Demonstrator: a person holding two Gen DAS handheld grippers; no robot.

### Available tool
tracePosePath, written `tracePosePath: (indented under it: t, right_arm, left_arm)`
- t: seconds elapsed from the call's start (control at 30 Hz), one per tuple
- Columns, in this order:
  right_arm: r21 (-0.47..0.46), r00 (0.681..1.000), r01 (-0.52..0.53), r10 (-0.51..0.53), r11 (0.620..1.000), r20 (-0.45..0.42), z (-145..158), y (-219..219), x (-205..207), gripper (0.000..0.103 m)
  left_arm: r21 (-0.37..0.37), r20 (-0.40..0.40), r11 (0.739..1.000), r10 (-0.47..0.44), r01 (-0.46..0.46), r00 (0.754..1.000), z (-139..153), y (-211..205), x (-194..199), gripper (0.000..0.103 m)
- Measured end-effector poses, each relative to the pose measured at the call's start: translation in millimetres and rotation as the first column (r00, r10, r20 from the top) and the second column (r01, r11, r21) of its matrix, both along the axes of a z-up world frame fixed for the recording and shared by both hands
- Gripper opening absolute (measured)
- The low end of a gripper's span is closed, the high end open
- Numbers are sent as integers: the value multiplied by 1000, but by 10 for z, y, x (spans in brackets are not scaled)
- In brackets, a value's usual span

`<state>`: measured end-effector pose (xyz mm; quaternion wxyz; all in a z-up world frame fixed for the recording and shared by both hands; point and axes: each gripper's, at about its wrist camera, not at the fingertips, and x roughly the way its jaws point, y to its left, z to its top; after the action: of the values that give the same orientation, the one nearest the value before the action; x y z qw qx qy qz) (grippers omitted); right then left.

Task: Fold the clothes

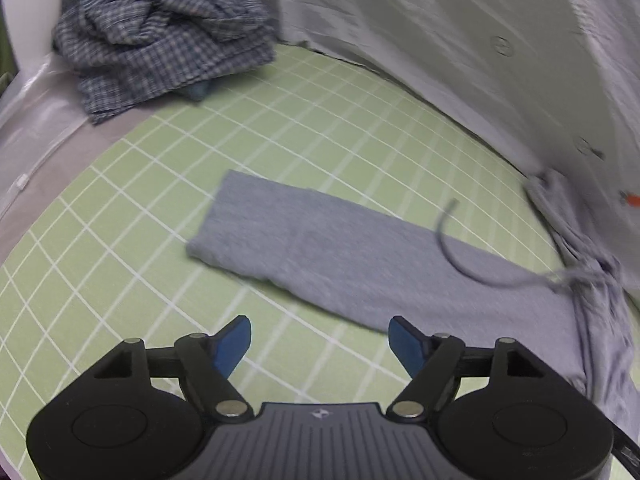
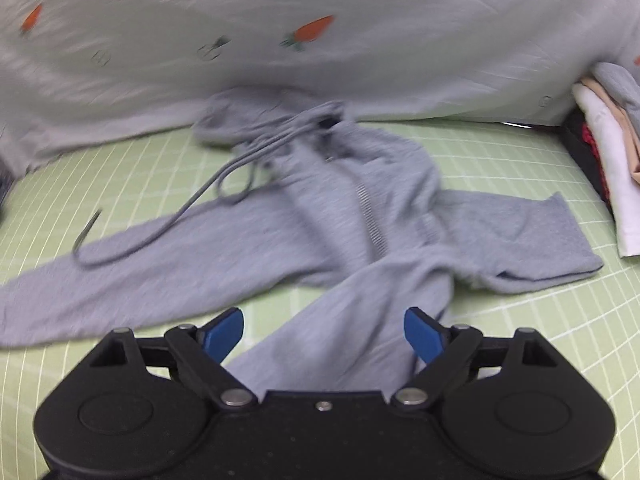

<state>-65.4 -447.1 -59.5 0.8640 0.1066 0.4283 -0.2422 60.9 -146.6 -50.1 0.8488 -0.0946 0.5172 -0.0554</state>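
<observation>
A grey zip hoodie (image 2: 328, 216) lies rumpled on the green grid mat (image 2: 520, 320), its zipper running down the middle and a drawstring curling off to the left. One sleeve (image 1: 320, 240) stretches flat across the mat in the left wrist view. My left gripper (image 1: 320, 340) hangs open above bare mat just short of that sleeve's near edge, nothing between its blue pads. My right gripper (image 2: 324, 332) is open too; a fold of the hoodie lies below and between its fingers, and the pads stand clear of the cloth.
A person in a pale shirt (image 2: 320, 40) with carrot prints stands right behind the mat. A crumpled blue checked shirt (image 1: 160, 40) lies at the mat's far left. A stack of folded clothes (image 2: 604, 152) sits at the right edge. The mat (image 1: 120, 240) lies on a grey table.
</observation>
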Motion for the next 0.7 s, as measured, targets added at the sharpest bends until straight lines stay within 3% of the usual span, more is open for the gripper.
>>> tracePosePath:
  t: [0.1,0.27,0.33,0.4,0.43,0.47,0.63,0.7]
  right_arm:
    - [24,999,-7,8,1000,-47,-127,184,60,88]
    - [71,990,99,-91,993,-106,-391,210,104,85]
    - [76,989,127,-120,989,-88,-402,180,70,73]
    - [89,989,140,-134,986,-65,-367,157,15,38]
    - [106,989,142,-139,984,-41,-328,125,-31,30]
    - [126,991,137,-136,983,-16,-278,87,-84,13]
    - [299,971,97,-156,949,182,179,-220,-633,8]
    - [313,954,58,-145,948,263,465,-363,-890,8]
  left_arm:
    - [-7,6,997,-79,79,997,68,-52,-186,78]
    - [-14,-26,982,-187,186,982,49,-23,-379,80]
    - [-10,-40,974,-227,227,973,16,-1,-423,80]
    - [-7,-51,965,-260,260,964,-16,-3,-450,80]
    - [-7,-55,962,-274,274,960,-31,-15,-455,80]
    - [-6,-60,958,-288,288,956,-46,-26,-461,80]
    - [2,-29,952,-307,307,951,75,-282,-507,80]
    - [10,-7,955,-296,296,955,170,-424,-553,80]
